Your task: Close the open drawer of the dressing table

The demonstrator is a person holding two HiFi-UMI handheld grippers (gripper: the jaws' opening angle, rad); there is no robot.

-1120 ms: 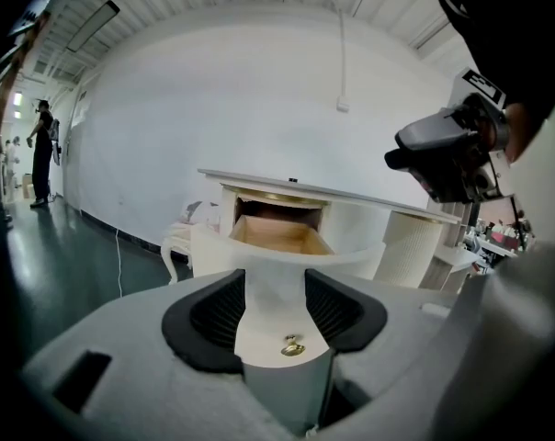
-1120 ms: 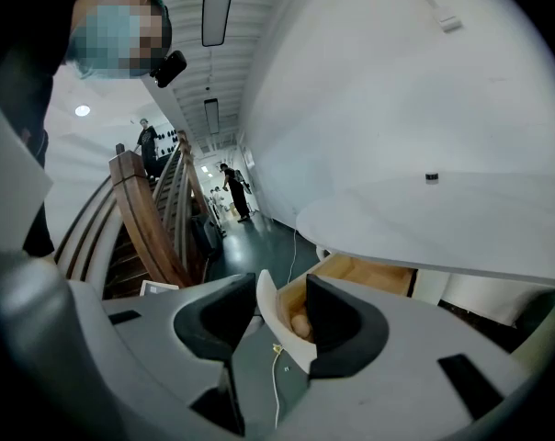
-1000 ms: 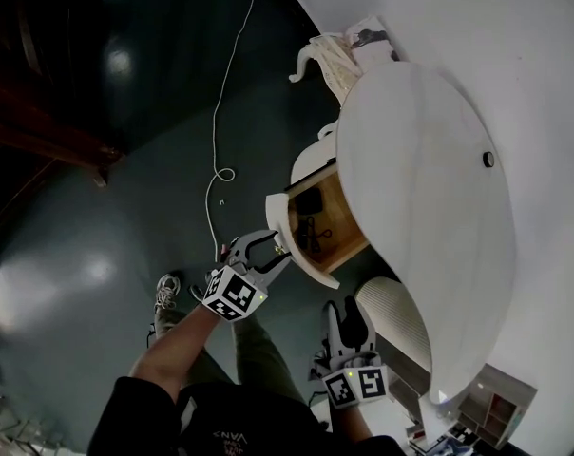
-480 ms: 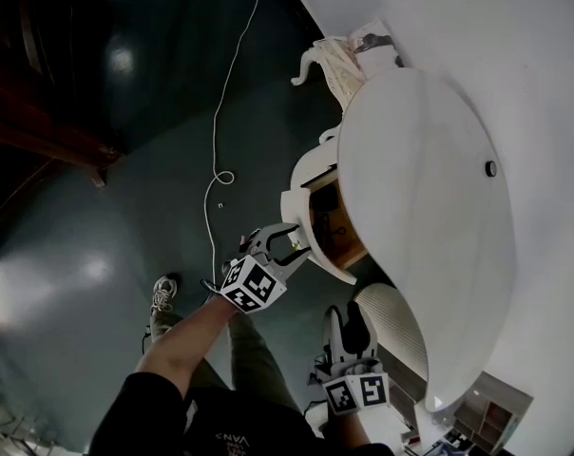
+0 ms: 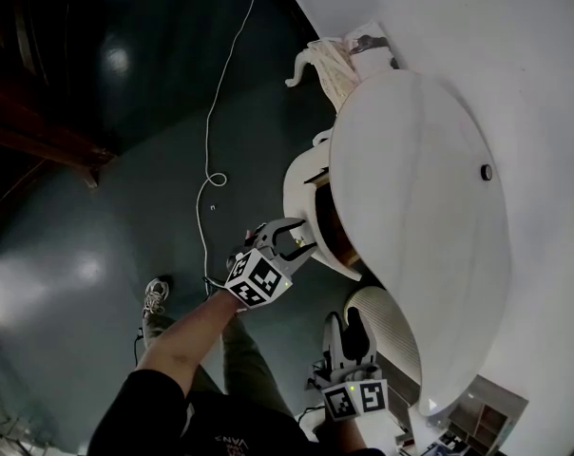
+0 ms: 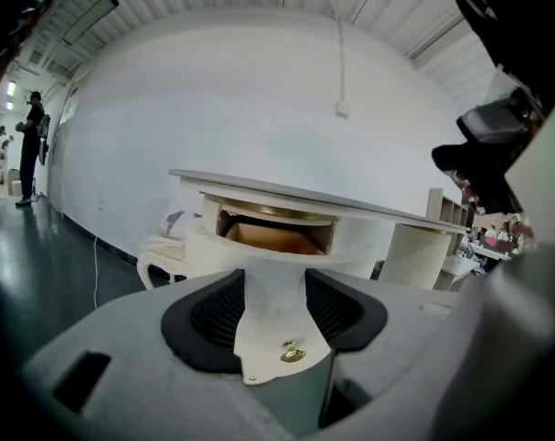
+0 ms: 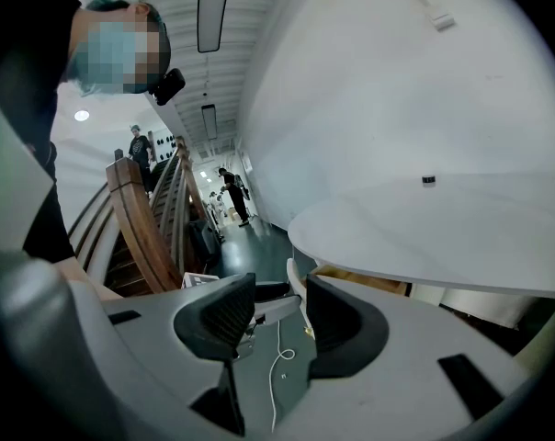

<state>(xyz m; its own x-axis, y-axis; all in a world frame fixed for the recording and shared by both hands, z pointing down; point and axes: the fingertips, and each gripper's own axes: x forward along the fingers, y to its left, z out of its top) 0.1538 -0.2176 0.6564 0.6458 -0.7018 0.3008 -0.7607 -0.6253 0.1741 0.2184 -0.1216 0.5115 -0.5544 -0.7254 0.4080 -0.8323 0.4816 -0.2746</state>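
— The left claw (image 5: 293,242), how was it set?

— Its jaws were spread wide and clamped on nothing. It was up against the white curved front of the drawer (image 5: 299,194), tips at the panel. I couldn't tell whether they actually pressed on it.

— And from the claw's own camera?

— The drawer front filled the gap between the two black pads. A small brass knob (image 6: 292,354) sat low in that gap, with neither pad closed on it.

— So where was the drawer?

— It was under the near edge of the dressing table (image 5: 415,226), below its pale oval top. It was pulled part-way out, and the brown wooden inside showed behind the front panel.

— The right claw (image 5: 346,323)?

— It was held lower in the head view, near the person's body and well apart from the drawer. It was just beside a ribbed stool (image 5: 390,319). Its jaws also stood apart with nothing between them. Through the gap you saw only the dark floor (image 5: 97,207) and a loop of white cable (image 5: 211,131).

— Where did the cable run?

— It ran across the floor from the top of the head view and curled into a loop left of the drawer.
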